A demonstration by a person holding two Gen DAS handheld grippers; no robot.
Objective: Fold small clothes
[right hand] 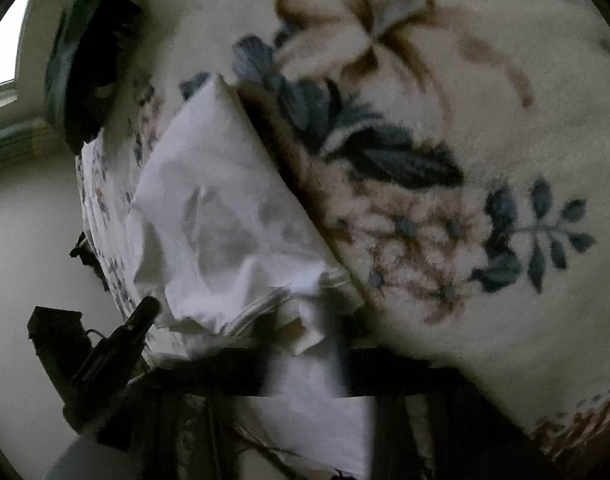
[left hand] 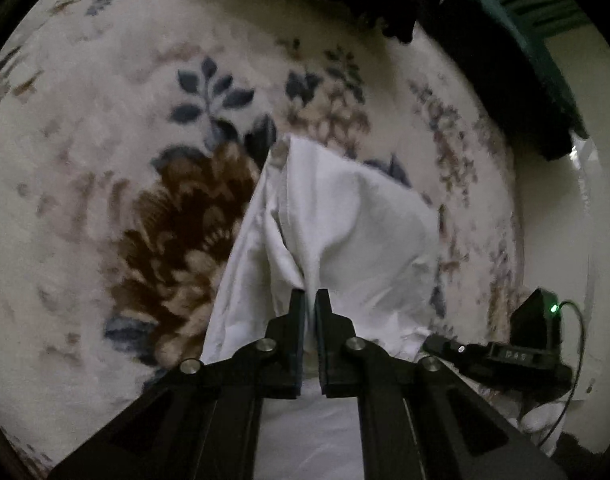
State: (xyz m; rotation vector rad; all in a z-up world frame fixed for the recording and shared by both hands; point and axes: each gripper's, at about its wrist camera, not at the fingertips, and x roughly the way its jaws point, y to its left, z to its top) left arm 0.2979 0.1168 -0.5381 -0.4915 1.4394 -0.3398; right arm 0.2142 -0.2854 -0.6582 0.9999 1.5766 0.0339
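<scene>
A small white garment (left hand: 337, 224) hangs bunched over a cream floral blanket (left hand: 105, 140). My left gripper (left hand: 311, 300) is shut on a fold of it, with cloth pinched between the black fingers. In the right wrist view the same white garment (right hand: 225, 216) lies in layers on the floral blanket (right hand: 505, 120). My right gripper (right hand: 305, 344) is heavily blurred, and white cloth runs down between its dark fingers. The other gripper (right hand: 117, 344) shows at lower left there, and in the left wrist view the right gripper (left hand: 505, 356) shows at lower right.
A dark bundle of cloth (left hand: 485, 60) lies at the blanket's far edge. It also shows in the right wrist view (right hand: 89, 68) near a bright window (right hand: 5, 48). A pale wall (right hand: 33, 240) borders the bed edge.
</scene>
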